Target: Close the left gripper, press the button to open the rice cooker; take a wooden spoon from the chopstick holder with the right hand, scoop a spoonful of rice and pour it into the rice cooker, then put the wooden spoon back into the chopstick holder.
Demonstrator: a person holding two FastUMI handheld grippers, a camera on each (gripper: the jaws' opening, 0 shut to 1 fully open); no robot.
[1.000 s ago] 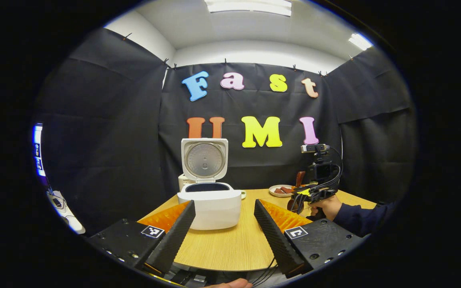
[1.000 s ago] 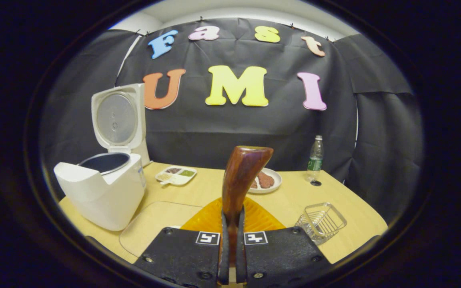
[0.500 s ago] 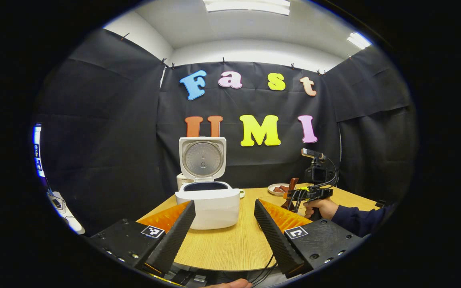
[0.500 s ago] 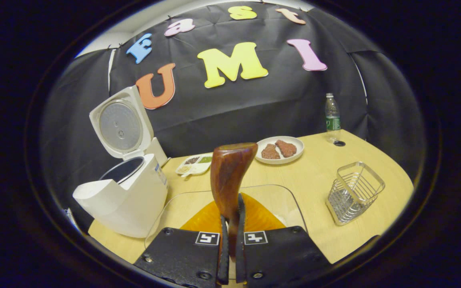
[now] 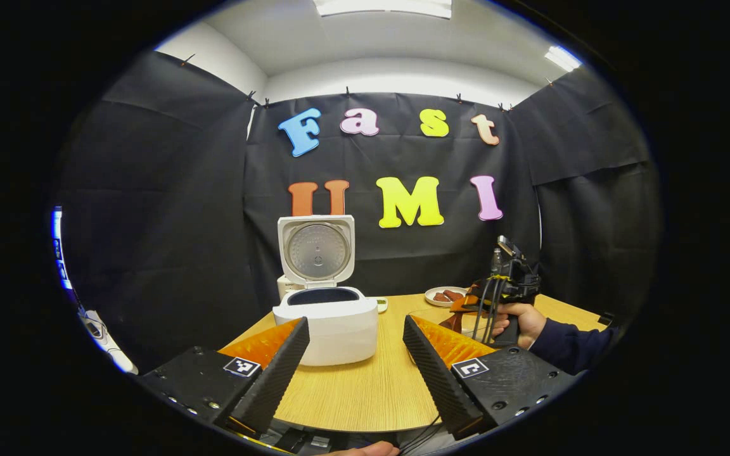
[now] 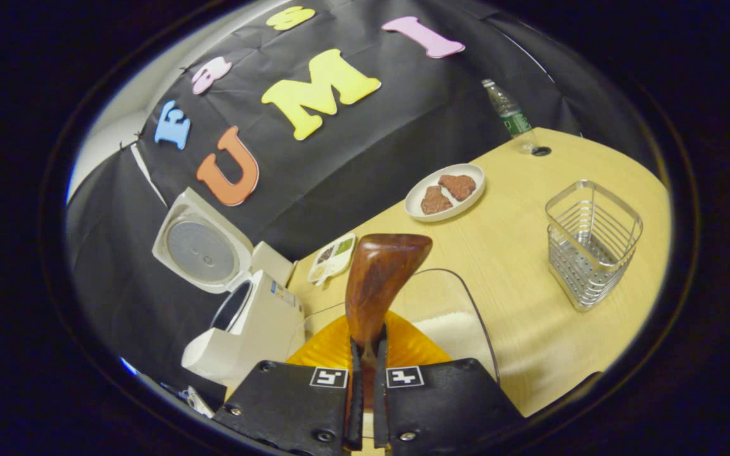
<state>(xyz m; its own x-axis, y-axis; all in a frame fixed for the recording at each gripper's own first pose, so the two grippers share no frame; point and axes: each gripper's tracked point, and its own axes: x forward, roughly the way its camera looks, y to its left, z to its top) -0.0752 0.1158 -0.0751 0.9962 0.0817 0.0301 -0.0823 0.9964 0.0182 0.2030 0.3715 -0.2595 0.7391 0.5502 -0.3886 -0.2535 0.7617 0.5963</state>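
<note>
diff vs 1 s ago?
The right gripper has rolled and tipped downward, carrying the wooden spoon lower over the clear rice container; in the left gripper view it has sunk toward the table. No grasp change. The left gripper remains open and still; the rice cooker lid stays up.

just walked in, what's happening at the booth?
A person holds a gripper in each hand. The right gripper is shut on a wooden spoon, tilted down over a clear container of rice. The rice cooker stands with its lid up. The left gripper hangs open in front of it. The wire chopstick holder stands on the table.
</note>
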